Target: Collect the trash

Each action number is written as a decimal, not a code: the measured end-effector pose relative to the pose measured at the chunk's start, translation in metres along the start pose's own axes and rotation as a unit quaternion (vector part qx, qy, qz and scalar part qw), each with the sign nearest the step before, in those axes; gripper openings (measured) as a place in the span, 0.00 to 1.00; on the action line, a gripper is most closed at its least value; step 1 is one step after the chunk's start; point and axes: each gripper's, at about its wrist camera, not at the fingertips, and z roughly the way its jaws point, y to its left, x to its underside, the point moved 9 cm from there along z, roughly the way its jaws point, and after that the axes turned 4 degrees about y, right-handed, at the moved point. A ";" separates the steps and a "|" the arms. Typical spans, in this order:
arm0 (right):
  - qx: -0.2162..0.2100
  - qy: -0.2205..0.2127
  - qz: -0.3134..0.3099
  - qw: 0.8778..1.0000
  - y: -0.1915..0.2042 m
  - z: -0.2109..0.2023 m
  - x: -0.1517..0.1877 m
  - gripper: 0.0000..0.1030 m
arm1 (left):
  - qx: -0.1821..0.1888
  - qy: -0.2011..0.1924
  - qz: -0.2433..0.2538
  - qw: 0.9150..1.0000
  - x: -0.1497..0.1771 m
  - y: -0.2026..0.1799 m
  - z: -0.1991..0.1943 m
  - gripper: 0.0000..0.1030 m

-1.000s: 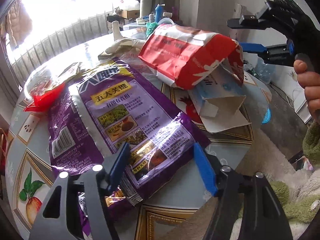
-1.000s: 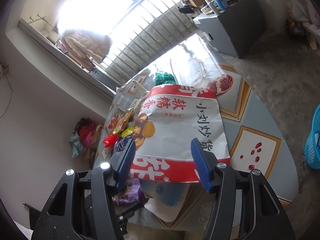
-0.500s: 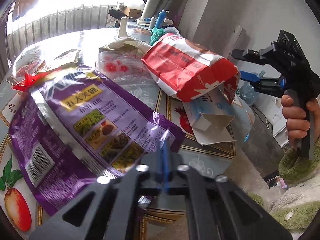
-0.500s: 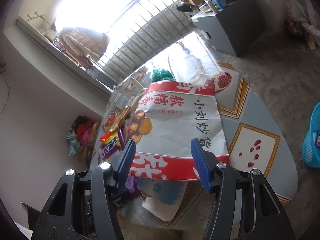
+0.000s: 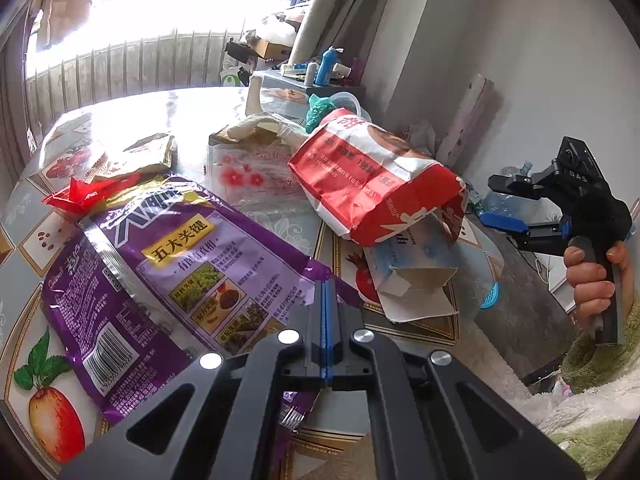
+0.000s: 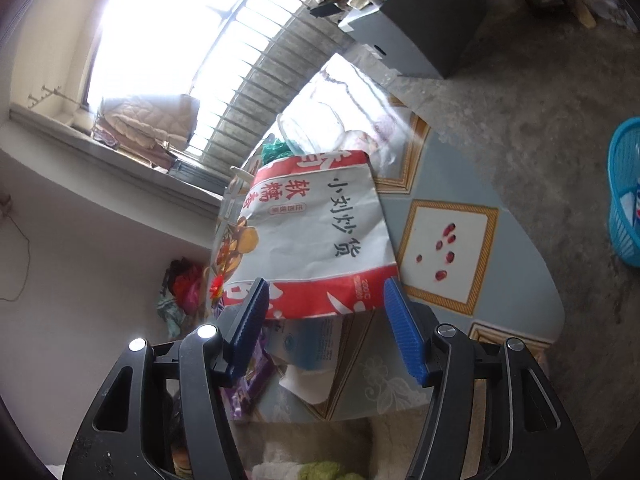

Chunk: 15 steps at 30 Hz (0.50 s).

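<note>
A large purple foil bag (image 5: 168, 268) lies on the round table. My left gripper (image 5: 326, 292) is shut on its near edge. A red and white paper snack bag (image 5: 372, 184) lies behind it, on a torn white and blue carton (image 5: 416, 280). The snack bag also shows in the right wrist view (image 6: 316, 236). My right gripper (image 6: 324, 320) is open and empty, held just off the table's edge facing the snack bag's red end. It also shows in the left wrist view (image 5: 508, 204), held by a hand.
More wrappers lie on the table: a red one (image 5: 88, 194), a gold one (image 5: 144, 156), a clear flowered bag (image 5: 248, 176). A blue basket (image 6: 626, 192) stands on the floor at the right. A grey cabinet (image 6: 416, 28) with bottles stands beyond the table.
My left gripper has closed on the purple bag's edge and the bag has shifted. The right gripper has moved slightly closer to the snack bag, still open.
</note>
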 end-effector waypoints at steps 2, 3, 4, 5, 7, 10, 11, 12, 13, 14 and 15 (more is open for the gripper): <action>-0.020 0.012 0.023 0.999 -0.005 0.000 0.009 0.60 | -0.003 0.006 -0.005 1.000 0.004 0.002 0.003 0.00; -0.032 0.019 0.038 0.999 -0.008 0.002 0.012 0.61 | -0.005 0.008 -0.008 1.000 0.005 0.003 0.004 0.00; -0.045 0.029 0.055 0.997 -0.011 0.006 0.017 0.61 | -0.007 0.009 -0.011 1.000 0.005 0.004 0.005 0.00; -0.058 0.037 0.073 0.995 -0.014 0.010 0.021 0.61 | -0.008 0.010 -0.013 1.000 0.006 0.005 0.006 0.00; -0.089 0.052 0.109 0.989 -0.017 0.020 0.026 0.61 | -0.008 0.012 -0.018 1.000 0.007 0.005 0.007 0.00; -0.115 0.062 0.154 0.979 -0.021 0.033 0.028 0.62 | -0.011 0.012 -0.018 1.000 0.008 0.004 0.007 0.00; -0.115 0.057 0.162 0.978 -0.021 0.033 0.026 0.64 | -0.011 0.013 -0.017 1.000 0.008 0.003 0.007 0.00; -0.123 0.055 0.167 0.977 -0.019 0.032 0.025 0.69 | -0.010 0.013 -0.016 1.000 0.009 0.003 0.007 0.00; -0.126 0.053 0.173 0.976 -0.019 0.030 0.023 0.69 | -0.009 0.013 -0.016 1.000 0.009 0.002 0.007 0.00; -0.126 0.051 0.180 0.974 -0.020 0.030 0.022 0.69 | -0.010 0.015 -0.016 1.000 0.010 0.002 0.008 0.00; -0.128 0.050 0.188 0.972 -0.020 0.029 0.022 0.69 | -0.010 0.016 -0.016 1.000 0.011 0.002 0.009 0.00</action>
